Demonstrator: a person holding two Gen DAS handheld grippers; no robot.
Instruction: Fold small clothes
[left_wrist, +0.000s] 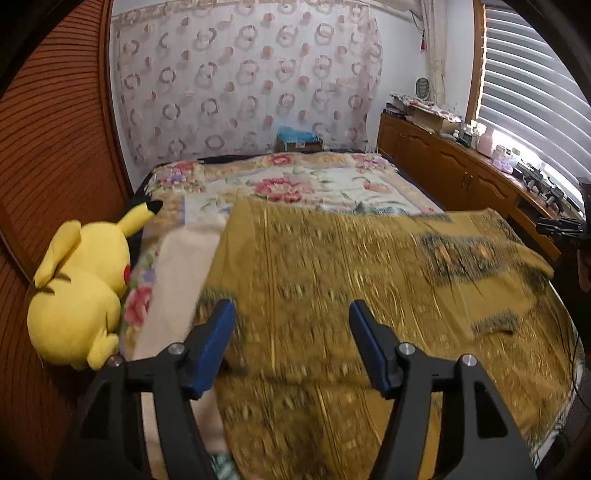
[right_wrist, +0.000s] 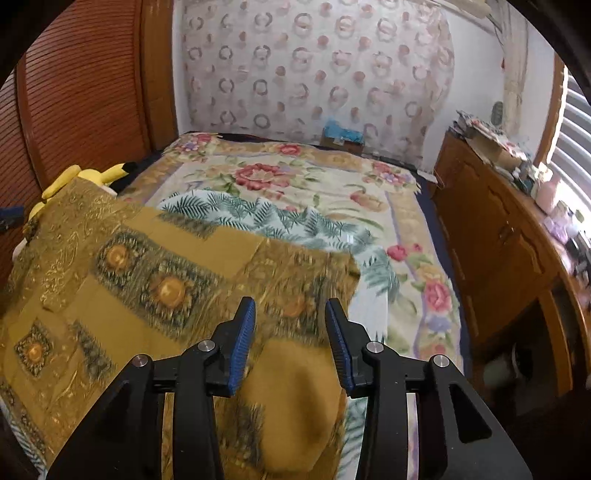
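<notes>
A mustard-gold patterned cloth (left_wrist: 332, 266) lies spread over the near part of the bed (left_wrist: 295, 184), its weave smeared by motion blur so the fine pattern is hard to read. The left gripper (left_wrist: 291, 314) hangs over it with jaws apart and nothing clamped; whether the tips touch the fabric cannot be told. From the right wrist view the right gripper (right_wrist: 290, 314) also has its jaws apart, with a rounded fold of the same cloth (right_wrist: 155, 280) rising between them, the pads not pressing it. A green leaf-print fabric (right_wrist: 266, 218) is mostly hidden beneath the cloth. A yellow plush toy (left_wrist: 81, 291) lies at the bed's left edge, half covered in the right view. The wooden cabinet (left_wrist: 461, 170) is cut off at the frame
</notes>
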